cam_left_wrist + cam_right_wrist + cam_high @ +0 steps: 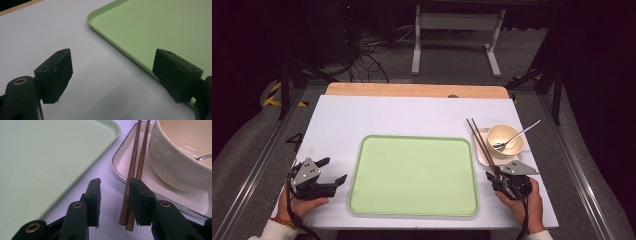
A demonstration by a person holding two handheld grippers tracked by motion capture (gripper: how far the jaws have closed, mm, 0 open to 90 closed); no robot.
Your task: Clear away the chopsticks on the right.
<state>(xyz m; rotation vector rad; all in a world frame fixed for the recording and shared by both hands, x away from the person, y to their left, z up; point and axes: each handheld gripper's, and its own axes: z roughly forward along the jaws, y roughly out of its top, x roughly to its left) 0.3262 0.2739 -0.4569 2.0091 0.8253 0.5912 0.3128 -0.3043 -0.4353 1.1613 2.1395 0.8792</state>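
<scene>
Chopsticks (pixel 136 167) lie between the right gripper's (pixel 113 195) parted pads, touching one pad, unclamped, leaning on the plate (pixel 125 162) at the tray's (pixel 357 170) three o'clock. Left gripper (pixel 112 72) released, empty, at nine o'clock.

chopsticks (pixel 136 167) far ends cut off, bowl (pixel 180 157) cropped at the edge — spoon (pixel 203 158) mostly hidden
</scene>
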